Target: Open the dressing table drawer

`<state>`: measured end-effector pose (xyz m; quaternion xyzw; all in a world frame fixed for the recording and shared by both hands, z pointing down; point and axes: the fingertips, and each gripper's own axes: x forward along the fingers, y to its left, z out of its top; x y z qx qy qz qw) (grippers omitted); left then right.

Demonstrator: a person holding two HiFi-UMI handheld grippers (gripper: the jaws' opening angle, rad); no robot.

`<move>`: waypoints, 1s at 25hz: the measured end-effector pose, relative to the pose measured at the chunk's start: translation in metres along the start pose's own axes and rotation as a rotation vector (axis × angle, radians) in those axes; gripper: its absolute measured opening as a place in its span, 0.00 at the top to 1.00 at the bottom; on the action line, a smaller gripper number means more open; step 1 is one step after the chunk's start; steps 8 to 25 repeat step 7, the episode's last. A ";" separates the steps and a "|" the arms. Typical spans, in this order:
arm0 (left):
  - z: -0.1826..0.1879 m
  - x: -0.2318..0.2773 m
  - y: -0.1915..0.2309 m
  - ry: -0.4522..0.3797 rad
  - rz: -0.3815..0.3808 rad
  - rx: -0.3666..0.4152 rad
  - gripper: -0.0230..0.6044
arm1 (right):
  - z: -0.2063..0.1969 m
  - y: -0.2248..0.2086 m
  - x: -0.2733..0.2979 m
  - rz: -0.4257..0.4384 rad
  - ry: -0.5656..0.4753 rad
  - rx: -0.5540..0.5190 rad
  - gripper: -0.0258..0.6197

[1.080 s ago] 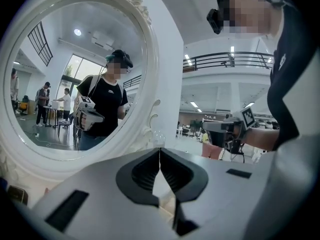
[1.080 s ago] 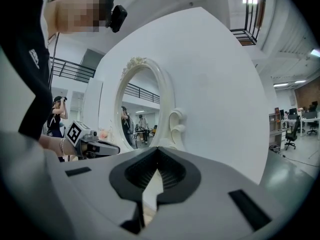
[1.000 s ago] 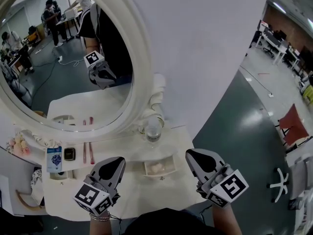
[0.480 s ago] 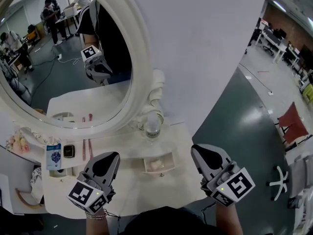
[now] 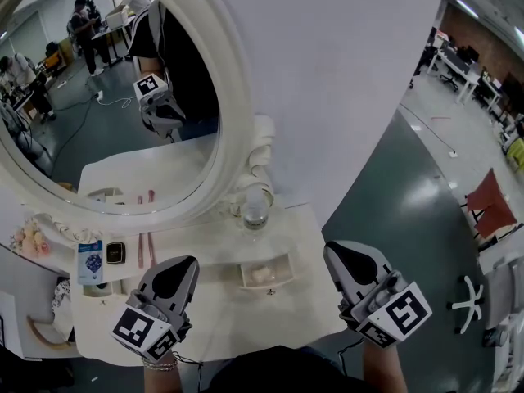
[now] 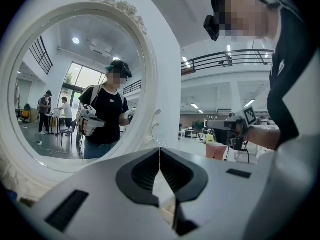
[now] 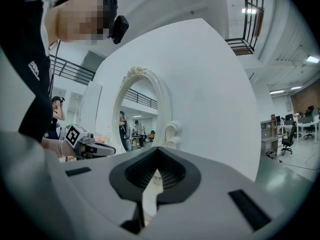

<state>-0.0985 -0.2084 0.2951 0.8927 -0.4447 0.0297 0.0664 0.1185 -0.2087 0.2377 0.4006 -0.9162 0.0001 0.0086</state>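
The white dressing table (image 5: 213,330) carries a small drawer (image 5: 266,273) in its low back shelf. The drawer stands pulled out, with pale contents showing and its knob (image 5: 270,291) facing me. My left gripper (image 5: 182,262) hovers over the tabletop to the left of the drawer, shut and empty. To the drawer's right, off the table's right edge, my right gripper (image 5: 337,250) is also shut and empty. Neither touches the drawer. In the left gripper view the jaws (image 6: 159,151) meet in a thin line, and in the right gripper view (image 7: 158,151) likewise.
A large round mirror (image 5: 106,97) rises behind the table and reflects the person and a gripper. A glass bottle (image 5: 255,211) stands just behind the drawer. A blue packet (image 5: 90,262), a small dark box (image 5: 115,253) and pink sticks (image 5: 145,250) lie at left. Grey floor lies to the right.
Both grippers have drawn back slightly toward me, the left one a little to the left, the right one a little to the right. The drawer stays open as before.
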 end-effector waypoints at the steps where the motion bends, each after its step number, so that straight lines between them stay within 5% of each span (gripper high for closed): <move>1: 0.000 0.000 0.000 -0.001 0.001 0.000 0.93 | 0.000 0.000 -0.001 -0.001 -0.001 0.000 0.93; 25: 0.002 -0.002 0.000 -0.010 0.001 -0.001 0.93 | 0.003 0.000 -0.003 -0.004 -0.008 -0.001 0.93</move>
